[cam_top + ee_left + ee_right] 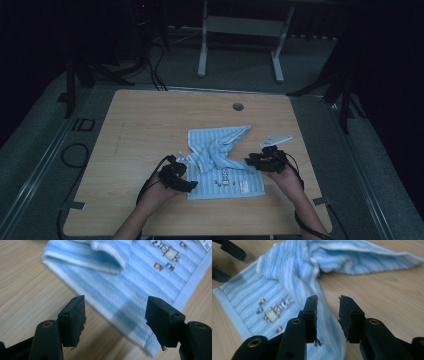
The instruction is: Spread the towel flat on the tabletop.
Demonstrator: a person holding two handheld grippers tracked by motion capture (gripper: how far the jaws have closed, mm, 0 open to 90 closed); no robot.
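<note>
A light blue striped towel [222,150] with a small cartoon print lies crumpled on the wooden table [145,120], its upper half twisted into a bunched fold. My left gripper [186,174] is at the towel's near left corner. Its jaws stand wide apart over the hem [130,290], touching nothing [116,315]. My right gripper [255,157] is at the towel's right edge. Its jaws [328,315] are close together with a narrow gap, just above the towel's edge [287,285], and no cloth is pinched. The left gripper's black jaws [229,251] show beyond the towel in the right gripper view.
A round cable hole [238,106] sits near the table's far edge. Behind the table stands a white-legged frame [240,30], and dark stands are on both sides. Cables [75,155] lie on the floor at the left. Bare wood surrounds the towel.
</note>
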